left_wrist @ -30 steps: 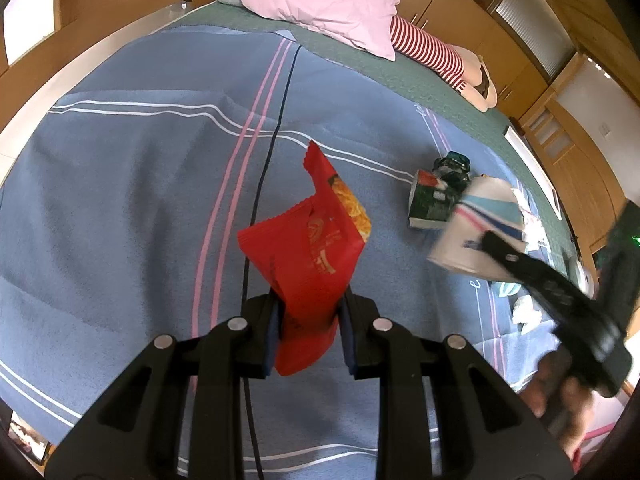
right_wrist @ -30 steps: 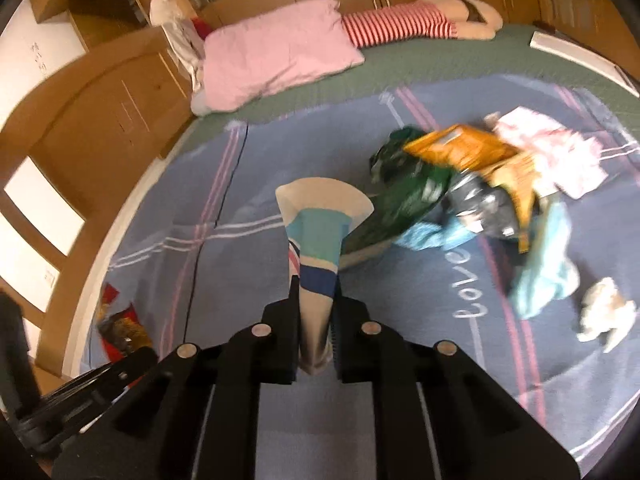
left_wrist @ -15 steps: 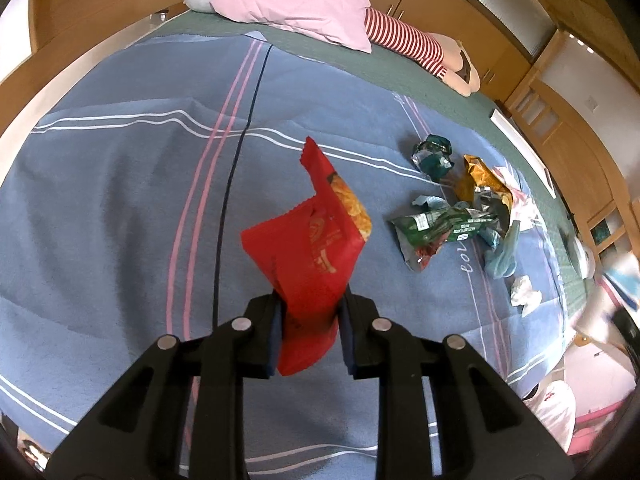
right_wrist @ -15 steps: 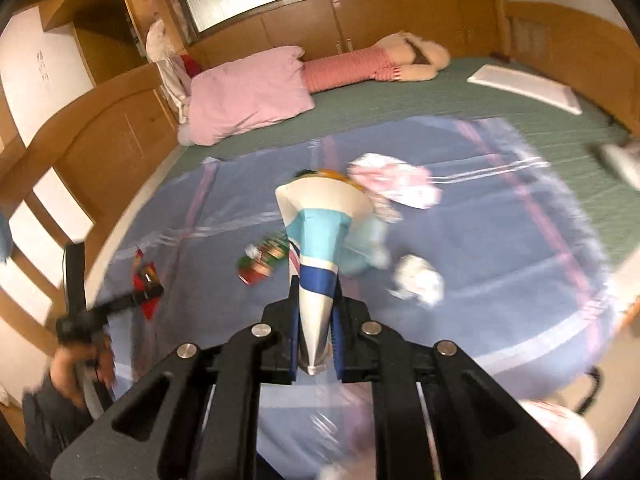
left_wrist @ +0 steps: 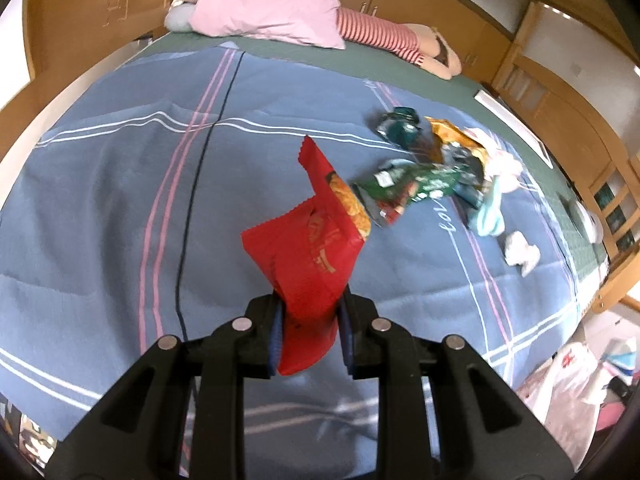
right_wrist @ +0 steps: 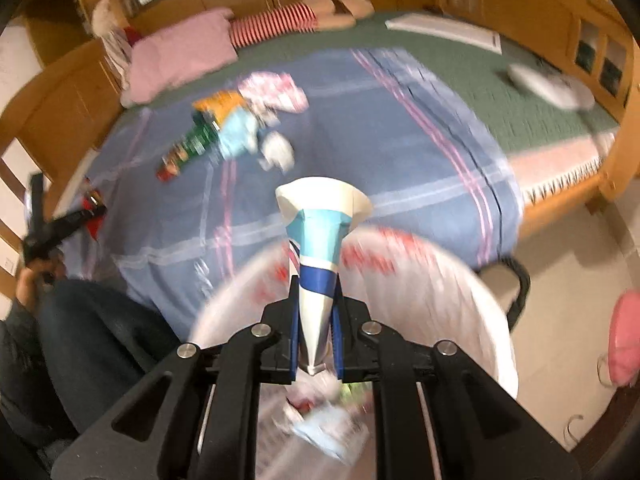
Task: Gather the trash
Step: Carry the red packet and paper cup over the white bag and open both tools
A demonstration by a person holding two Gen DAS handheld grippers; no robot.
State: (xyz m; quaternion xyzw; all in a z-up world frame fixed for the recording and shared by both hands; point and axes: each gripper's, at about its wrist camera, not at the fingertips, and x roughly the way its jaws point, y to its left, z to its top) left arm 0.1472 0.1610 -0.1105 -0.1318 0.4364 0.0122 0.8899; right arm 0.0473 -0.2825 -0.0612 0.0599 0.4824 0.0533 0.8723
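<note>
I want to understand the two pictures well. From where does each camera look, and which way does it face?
Left wrist: on the left gripper, looking down over the bed; its fingers clamp a red wrapper.
Right wrist: on the right gripper, above a white bag; clamps a paper cup; a leg shows.
Shared: bed, trash pile, pink pillow.

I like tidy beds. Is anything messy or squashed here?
Yes. A heap of snack wrappers and a crumpled tissue litter the blue blanket. The paper cup in the right gripper is squashed flat, and the red wrapper in the left gripper is torn open.
</note>
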